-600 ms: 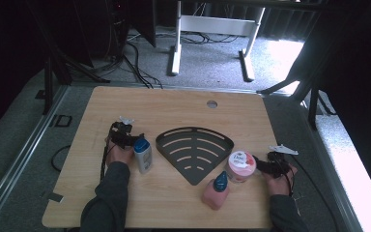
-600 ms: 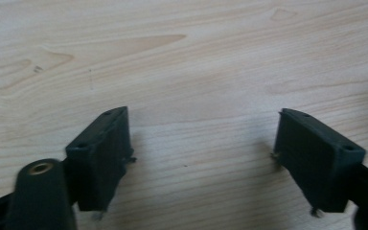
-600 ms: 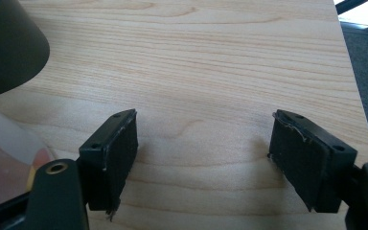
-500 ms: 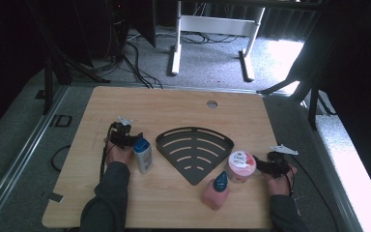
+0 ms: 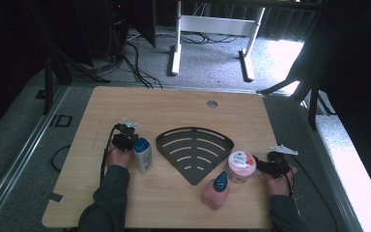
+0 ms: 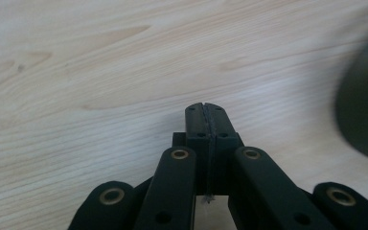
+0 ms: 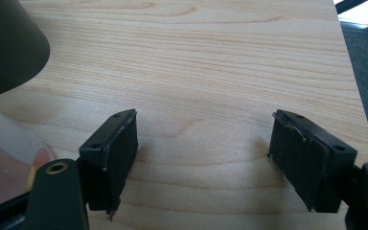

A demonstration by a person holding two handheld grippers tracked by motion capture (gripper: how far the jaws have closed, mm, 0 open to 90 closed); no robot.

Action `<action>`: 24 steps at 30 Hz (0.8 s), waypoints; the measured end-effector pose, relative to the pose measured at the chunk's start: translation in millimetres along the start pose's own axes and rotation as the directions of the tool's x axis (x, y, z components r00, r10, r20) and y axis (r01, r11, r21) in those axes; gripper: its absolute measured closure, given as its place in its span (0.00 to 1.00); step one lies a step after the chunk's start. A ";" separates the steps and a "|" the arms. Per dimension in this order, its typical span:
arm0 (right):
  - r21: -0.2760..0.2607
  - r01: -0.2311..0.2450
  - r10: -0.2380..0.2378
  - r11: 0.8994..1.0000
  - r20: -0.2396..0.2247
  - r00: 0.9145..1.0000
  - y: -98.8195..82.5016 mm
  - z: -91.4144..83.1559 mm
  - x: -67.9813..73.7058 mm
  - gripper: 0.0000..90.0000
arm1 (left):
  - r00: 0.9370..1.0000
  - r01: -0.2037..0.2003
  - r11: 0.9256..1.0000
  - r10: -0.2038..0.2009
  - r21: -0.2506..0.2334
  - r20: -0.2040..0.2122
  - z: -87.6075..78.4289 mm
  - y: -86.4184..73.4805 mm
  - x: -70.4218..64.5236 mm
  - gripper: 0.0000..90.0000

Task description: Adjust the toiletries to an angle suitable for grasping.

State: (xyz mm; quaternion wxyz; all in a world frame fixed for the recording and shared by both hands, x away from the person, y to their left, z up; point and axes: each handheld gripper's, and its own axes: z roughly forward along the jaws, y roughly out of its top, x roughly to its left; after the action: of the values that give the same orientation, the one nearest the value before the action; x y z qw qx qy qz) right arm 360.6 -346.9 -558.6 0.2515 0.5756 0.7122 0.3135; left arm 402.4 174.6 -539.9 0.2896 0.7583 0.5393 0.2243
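My left gripper rests on the wooden table at the left, just left of a white bottle with a blue cap that lies flat. In the left gripper view its jaws are shut with nothing between them. My right gripper sits at the right, next to a pink jar with a white lid. Its jaws stand wide open over bare wood, and the jar shows just outside the left jaw. A black fan-shaped rack lies in the middle.
A pink bottle with a blue cap stands at the front, just before the jar. The rack's dark edge is ahead and left of my right gripper. The table's right edge runs close by. A dark blurred shape is right of my left gripper.
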 end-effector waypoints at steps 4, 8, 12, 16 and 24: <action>0.000 0.001 -0.001 1.000 0.000 1.000 -0.2 -0.2 0.0 0.27 | 1.000 -0.020 0.999 0.020 -0.028 0.001 -15.6 -2.4 -4.1 1.00; 0.001 0.002 -0.002 1.000 0.000 1.000 -0.3 -0.3 0.1 0.27 | 1.000 0.013 0.999 -0.012 -0.050 0.024 -28.7 -7.7 -0.2 1.00; 0.001 0.002 -0.002 1.000 0.000 1.000 -0.3 -0.4 0.2 0.27 | 1.000 -0.002 0.997 0.005 -0.074 0.031 -42.6 -14.9 -3.0 1.00; 0.000 0.001 -0.001 1.000 0.000 1.000 -0.3 -0.4 0.2 0.27 | 0.999 0.018 0.994 -0.014 -0.103 0.036 -56.4 -24.7 -1.5 1.00; 0.000 0.002 -0.002 1.000 0.000 1.000 -0.3 -0.3 0.1 0.27 | 0.999 0.027 0.993 -0.023 -0.118 0.035 -76.2 -46.6 -0.8 1.00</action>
State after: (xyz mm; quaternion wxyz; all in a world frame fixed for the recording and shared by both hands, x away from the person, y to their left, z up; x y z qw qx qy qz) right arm 360.1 -346.9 -558.7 0.2518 0.5747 0.7129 0.3132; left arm 320.4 200.5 -515.8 0.3459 0.7366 0.5295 0.2395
